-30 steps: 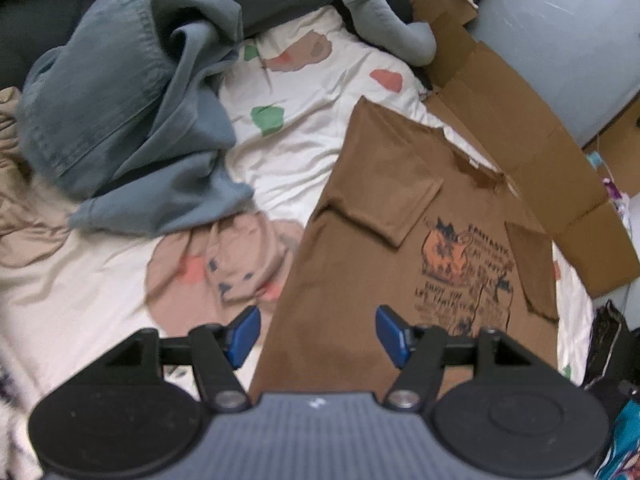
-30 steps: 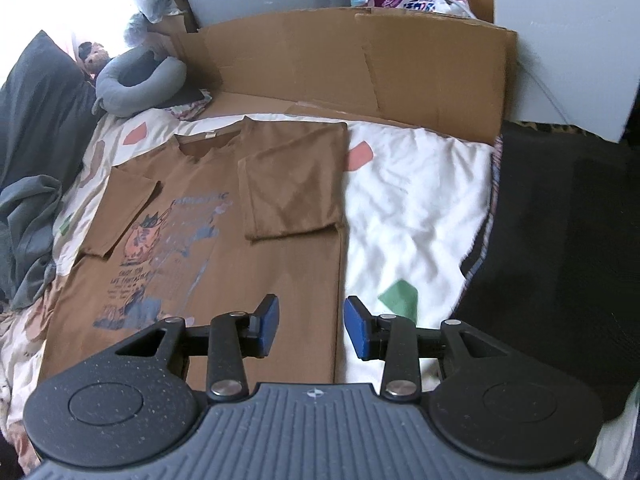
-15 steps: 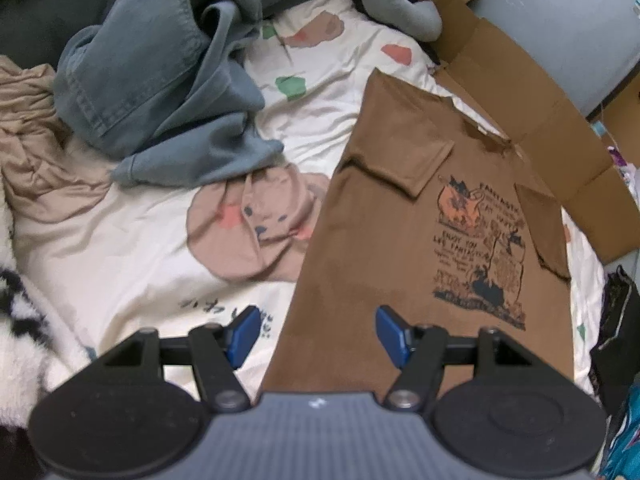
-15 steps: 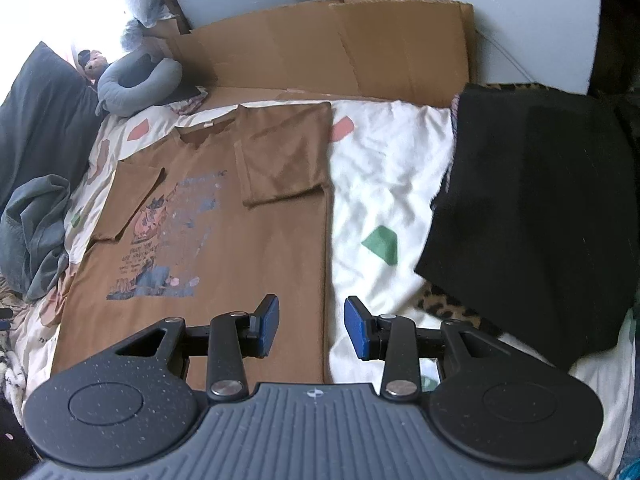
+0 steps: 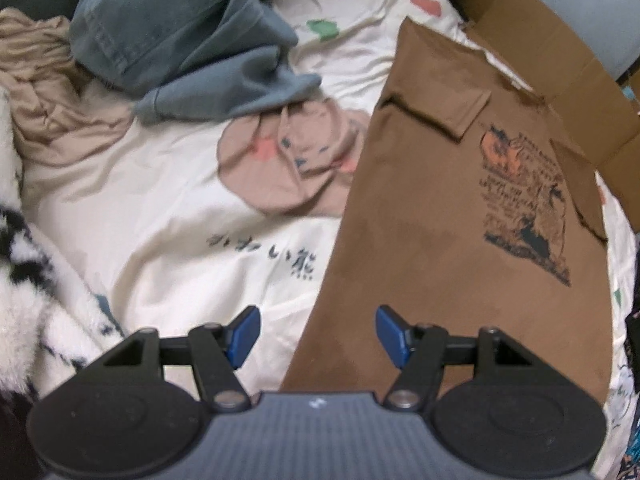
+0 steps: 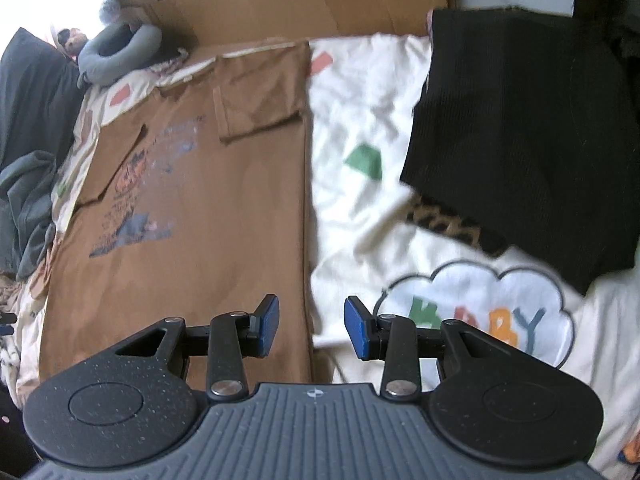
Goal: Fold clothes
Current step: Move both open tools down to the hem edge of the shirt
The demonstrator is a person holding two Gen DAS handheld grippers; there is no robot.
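A brown shirt [image 5: 460, 260] lay flat and face up on the white sheet [image 5: 192, 232], sleeves already folded in over the chest, its long axis running from the near hem away to the collar at the far cardboard [image 6: 320, 4]. The left gripper [image 5: 316, 332] hung over the shirt's near left corner with its jaws spread and empty: the left side edge ran up between the blue pads, so one pad stood over bare sheet and the other over brown cloth. The right gripper [image 6: 308, 326] mirrored it at the near right corner, jaws parted less widely and also pinching nothing, with the shirt's right edge passing between them in the right wrist view. Each hand therefore had its own corner, and neither was clearly the nearer. The hem itself was hidden under both gripper bodies, so how close the pads were to it could not be told. The likely next move was to pinch both near corners and carry the hem far, toward the collar, halving the shirt along its length. A grey garment [image 5: 192, 36] and a tan one [image 5: 52, 92] were heaped far left; a black one [image 6: 520, 128] lay to the right, apart from the shirt.
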